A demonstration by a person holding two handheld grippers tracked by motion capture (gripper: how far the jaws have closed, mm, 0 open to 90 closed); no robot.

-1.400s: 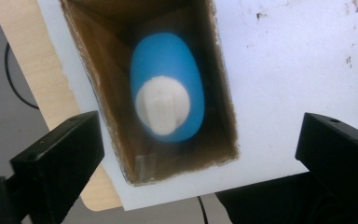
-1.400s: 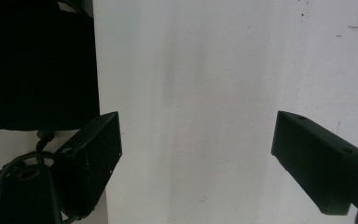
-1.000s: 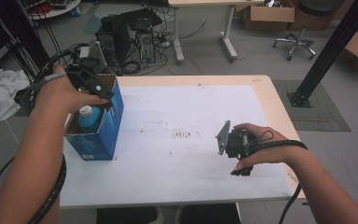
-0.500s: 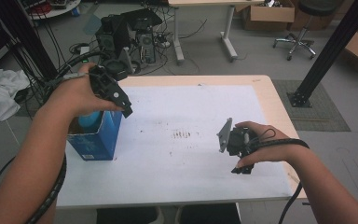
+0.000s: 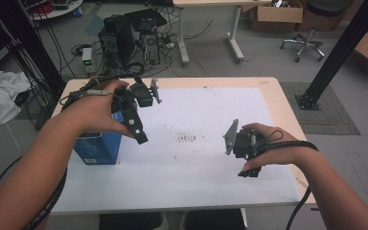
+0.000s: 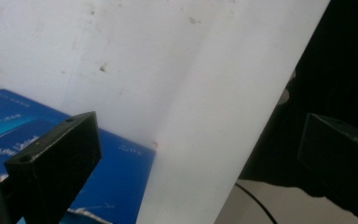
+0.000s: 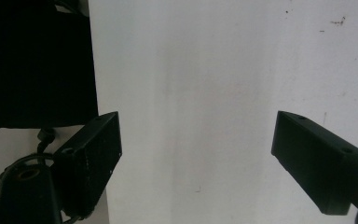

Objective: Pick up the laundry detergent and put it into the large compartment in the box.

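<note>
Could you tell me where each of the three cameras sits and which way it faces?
High view: above the person's side, facing forward and down on the white-covered table; both forearms, left tongs and right tongs show.
Left gripper view: on the left tongs, facing down past its black jaws.
Right gripper view: on the right tongs, facing the white surface.
Shared: high and left gripper views both show the blue cardboard box.
</note>
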